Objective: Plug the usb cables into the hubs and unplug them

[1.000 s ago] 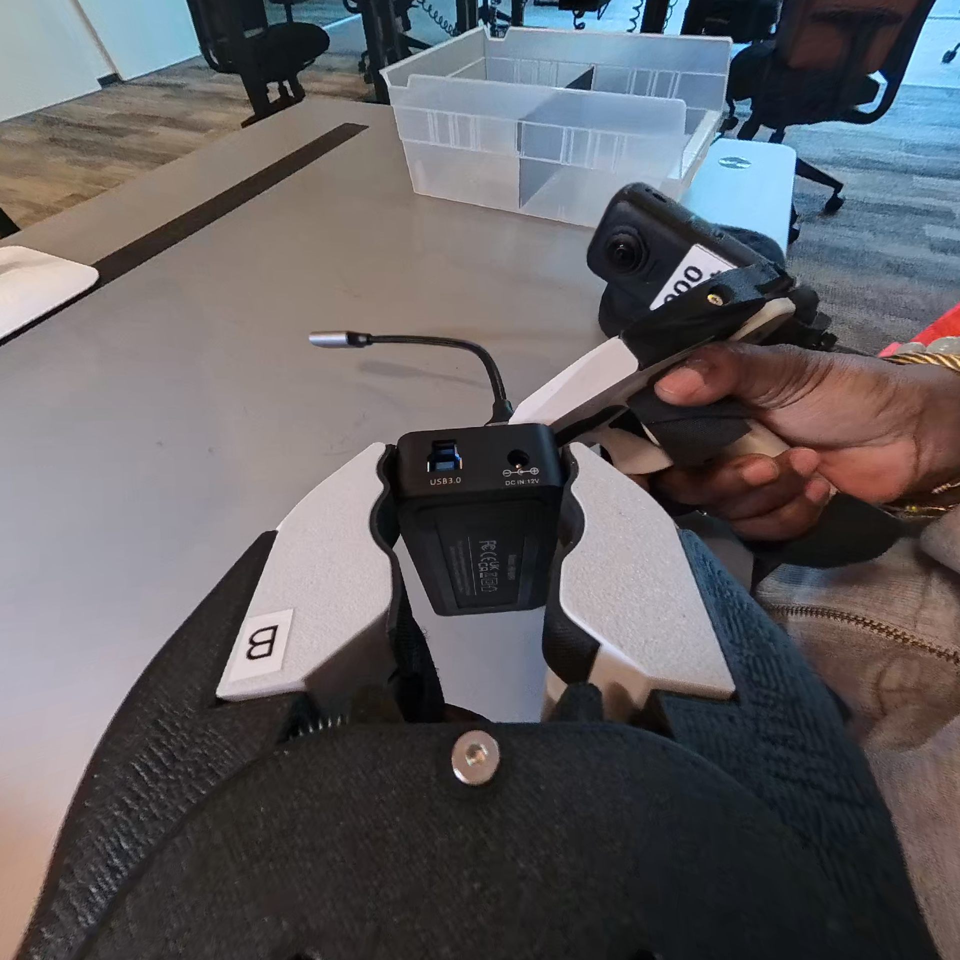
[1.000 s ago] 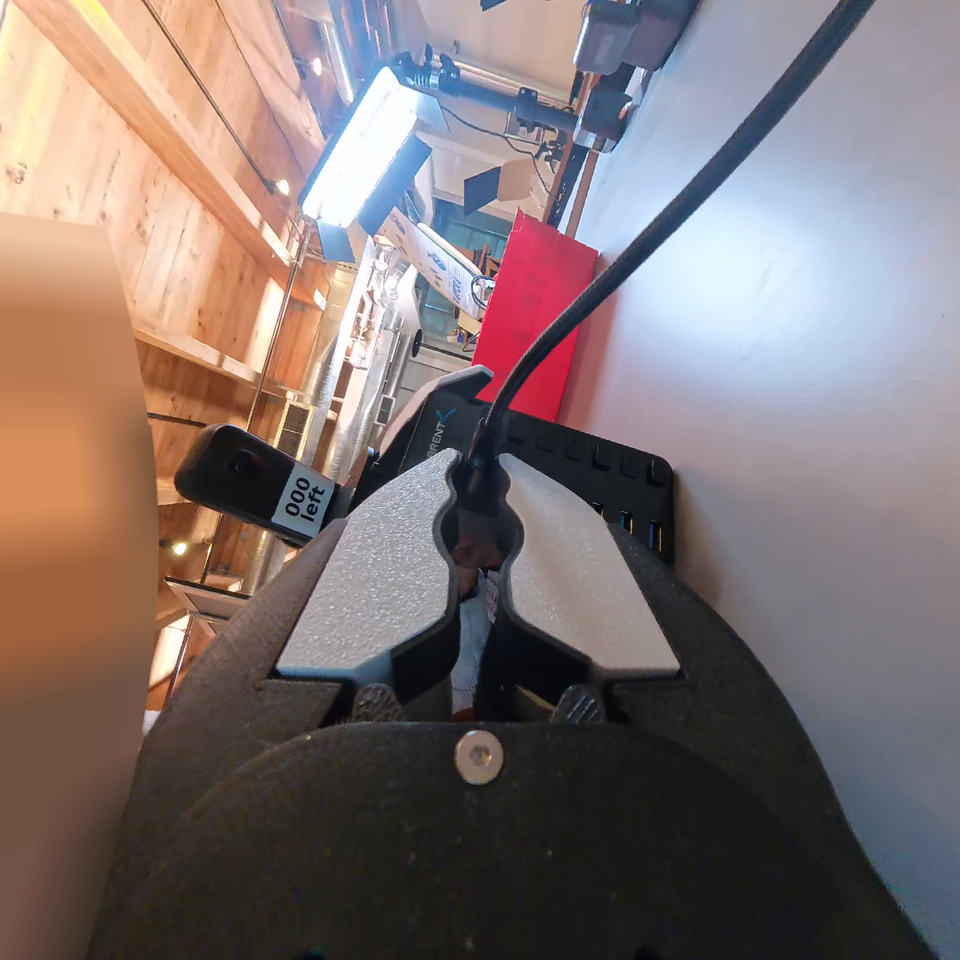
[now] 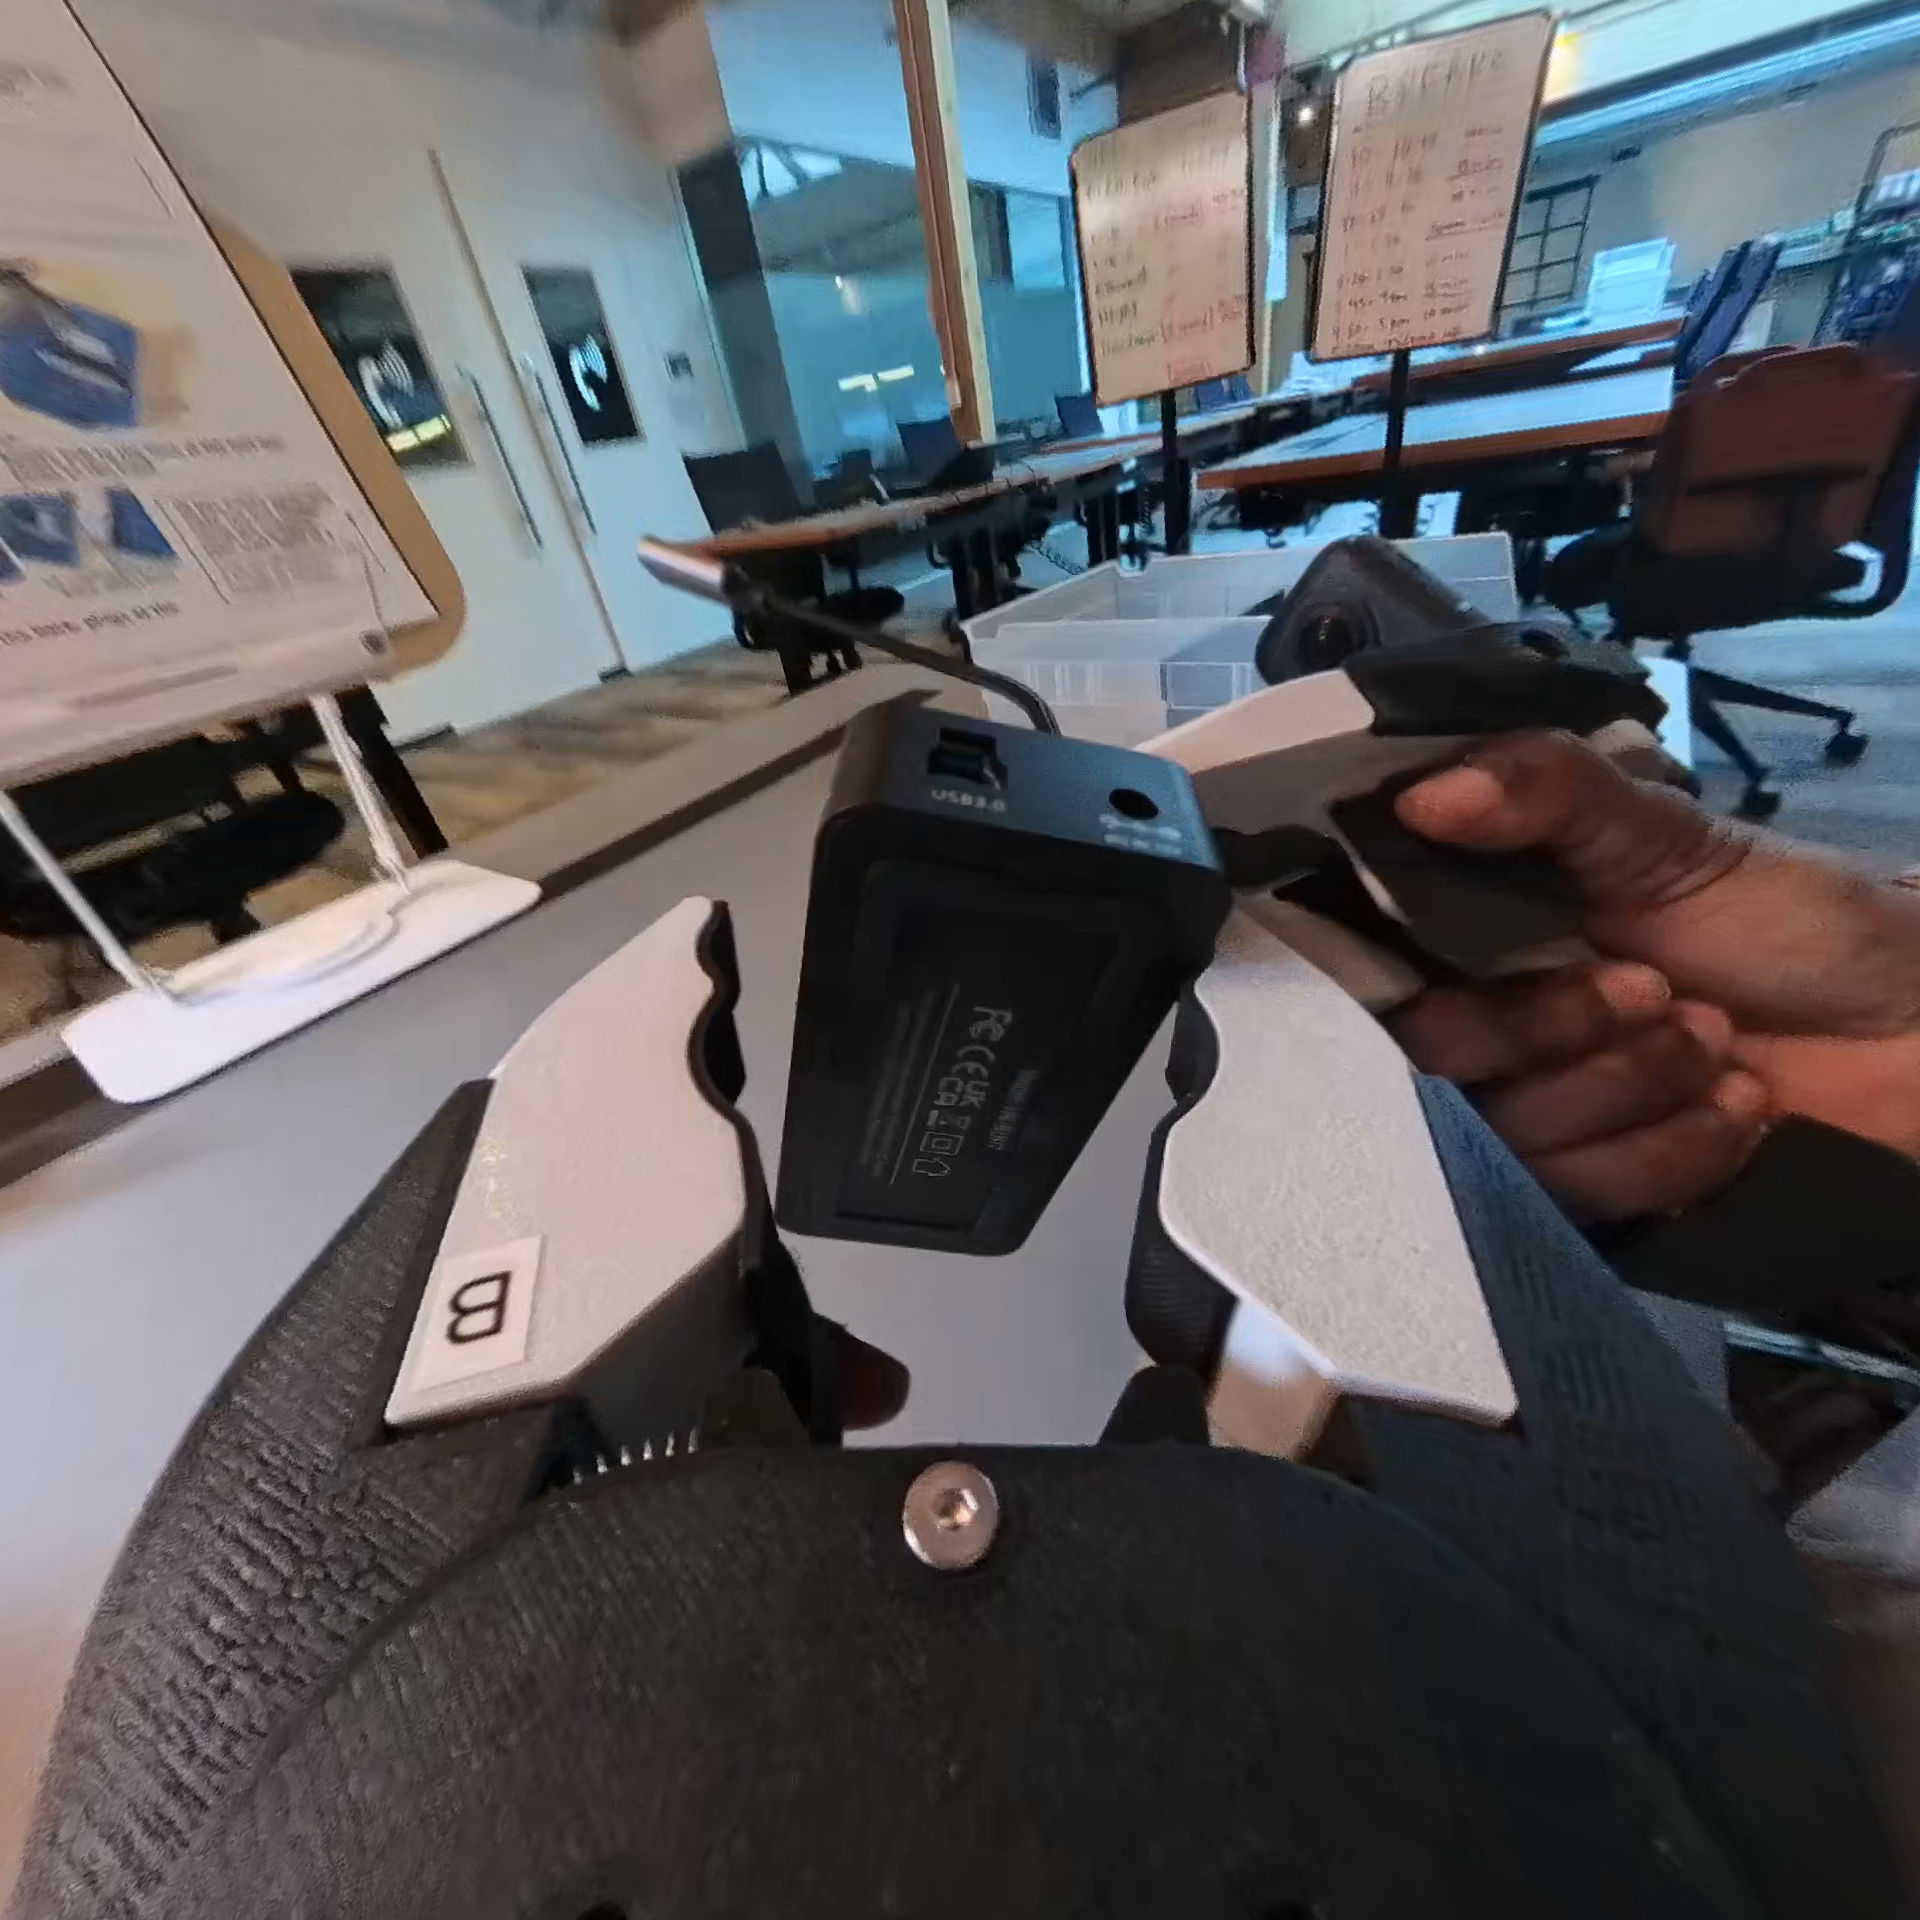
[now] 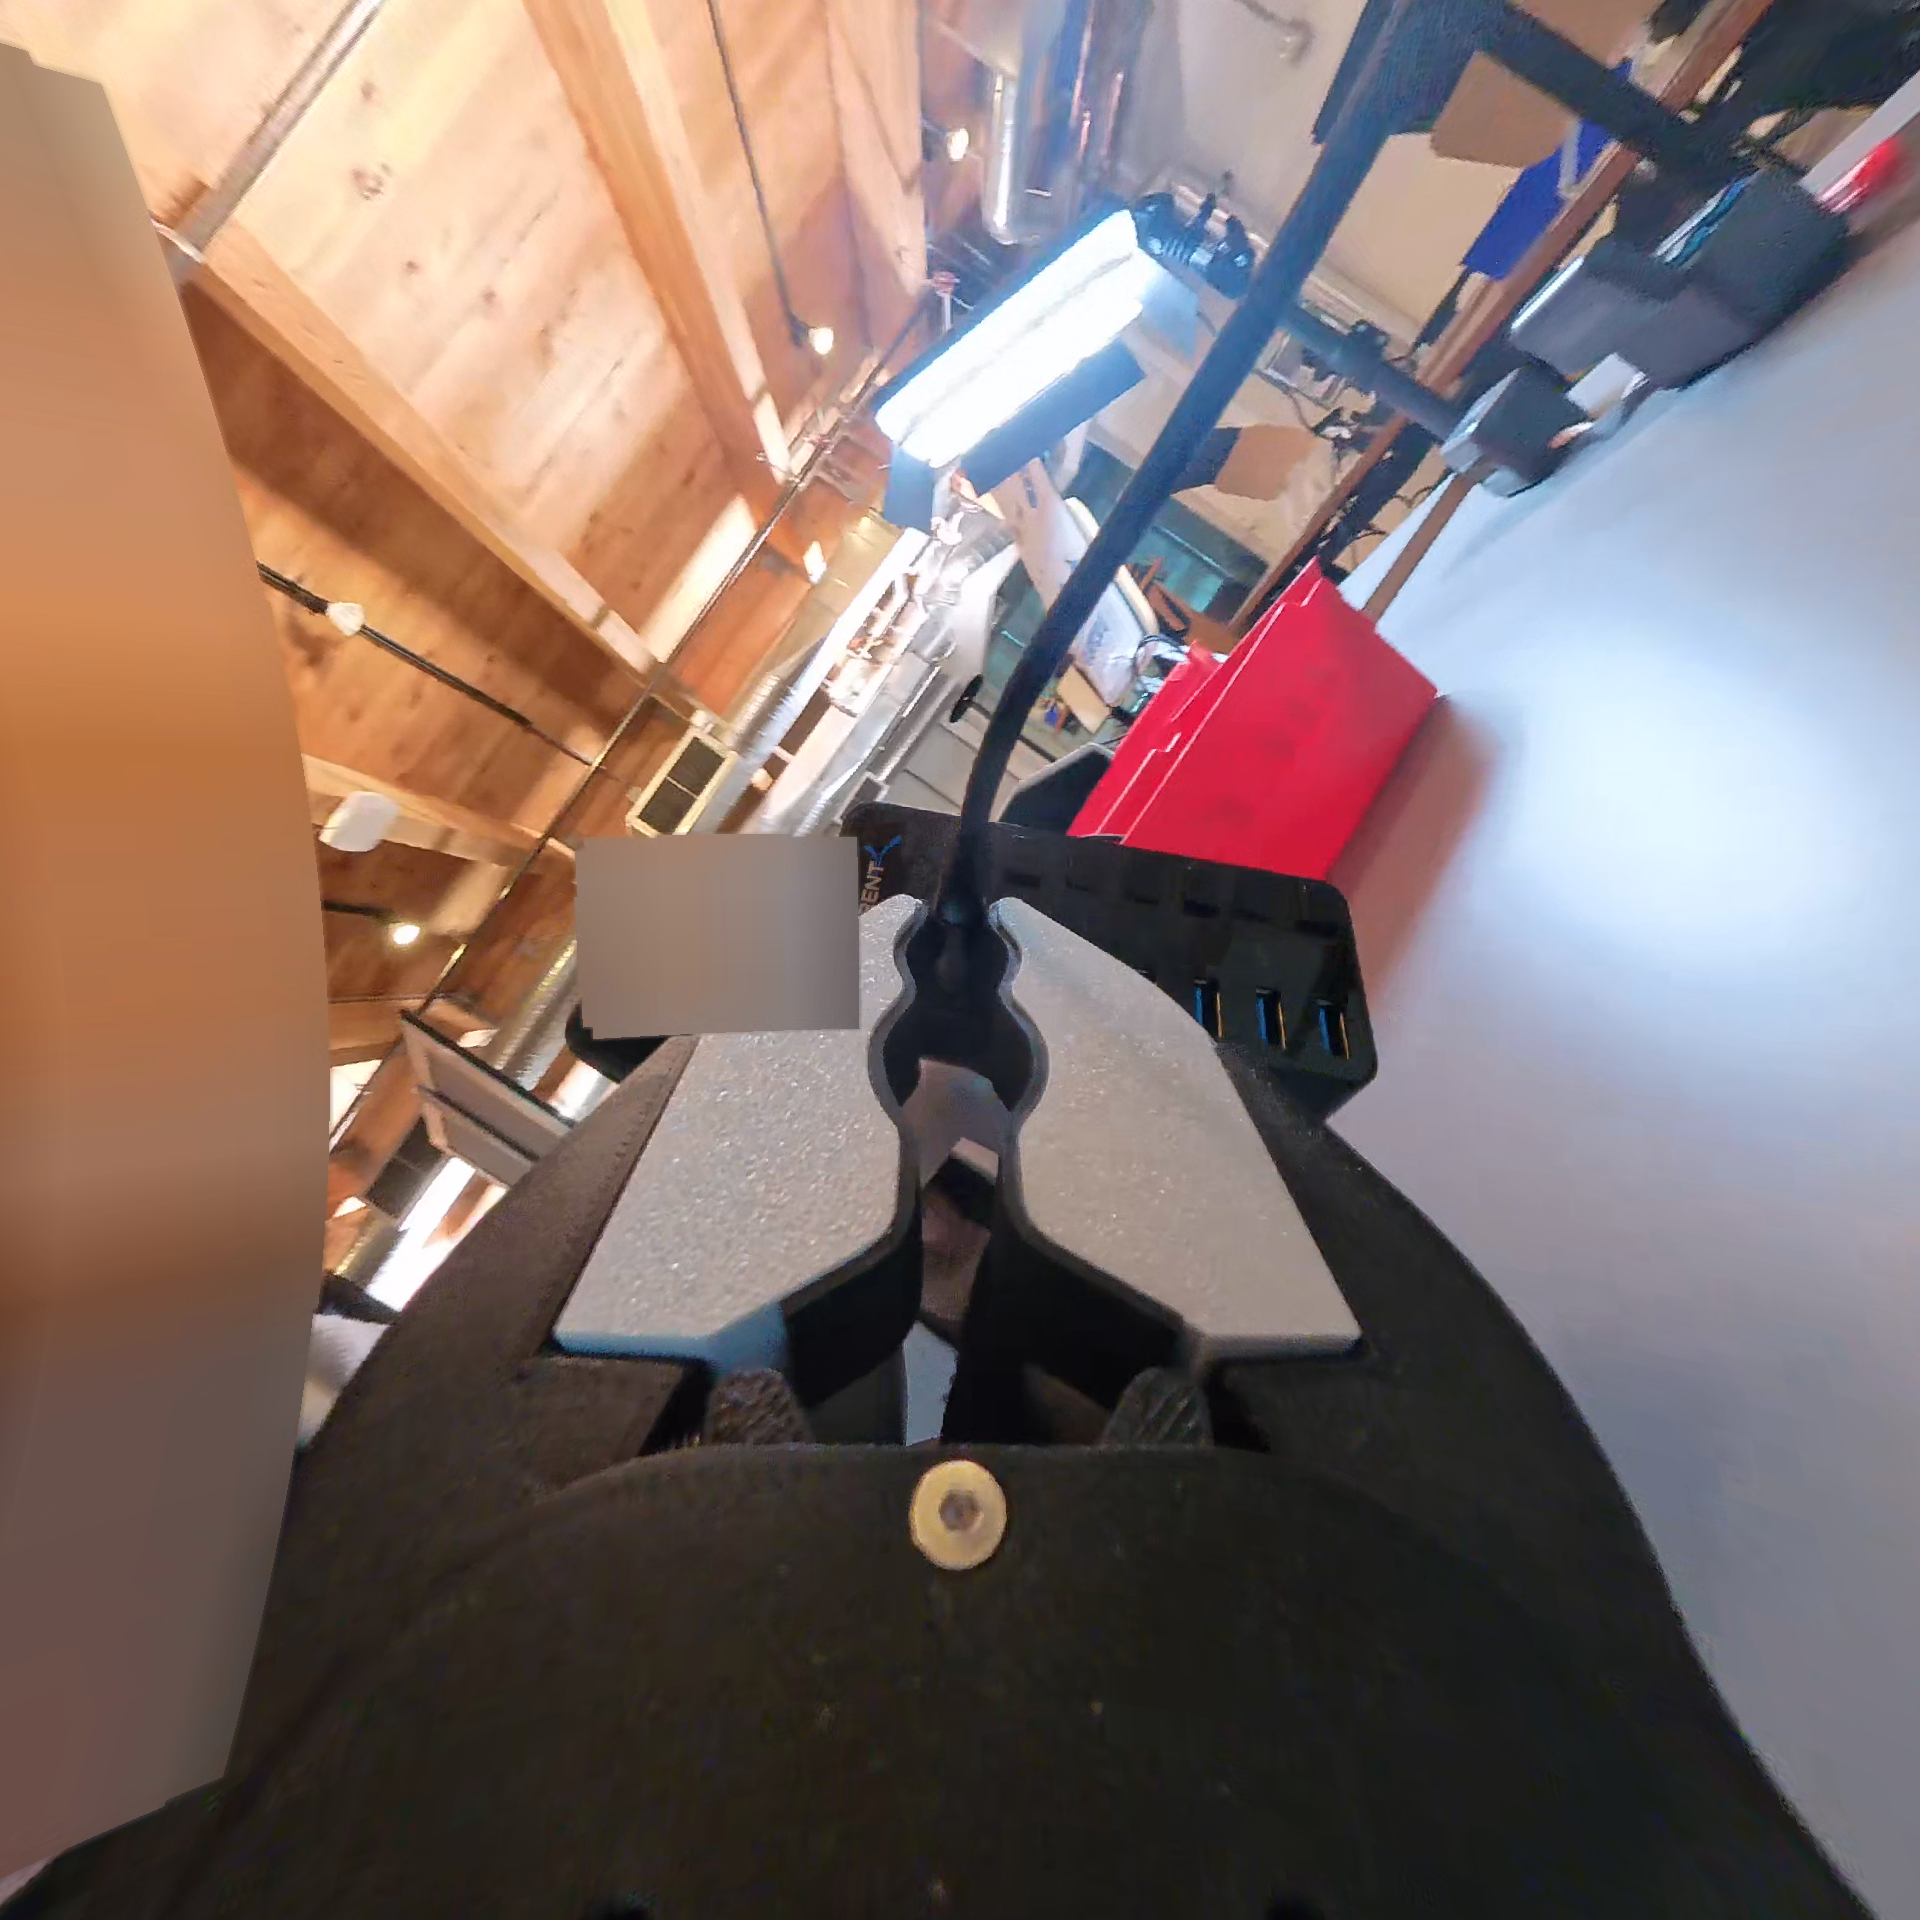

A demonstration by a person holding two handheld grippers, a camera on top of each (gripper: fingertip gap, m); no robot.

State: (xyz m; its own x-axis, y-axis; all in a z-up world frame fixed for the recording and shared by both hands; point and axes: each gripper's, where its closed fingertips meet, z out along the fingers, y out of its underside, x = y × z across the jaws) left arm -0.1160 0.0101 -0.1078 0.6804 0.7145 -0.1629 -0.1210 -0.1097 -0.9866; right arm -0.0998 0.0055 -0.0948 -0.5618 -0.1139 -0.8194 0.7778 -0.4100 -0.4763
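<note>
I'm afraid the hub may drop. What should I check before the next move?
1. Left gripper clamped on hub: not ok, jaws open, with a gap at one finger.
2. Right gripper shut on cable at its hub end: ok.
3. Hub resting on table: not ok, raised and tilted.
4. Cable seated in hub: cannot tell.
5. Silver plug free of obstacles: ok, in the air.

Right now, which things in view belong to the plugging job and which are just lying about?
In the job:
black hub
black cable
left gripper, open around the hub
right gripper, shut on the cable's plug

Lying about:
clear bin
red bin
sign stand
</note>
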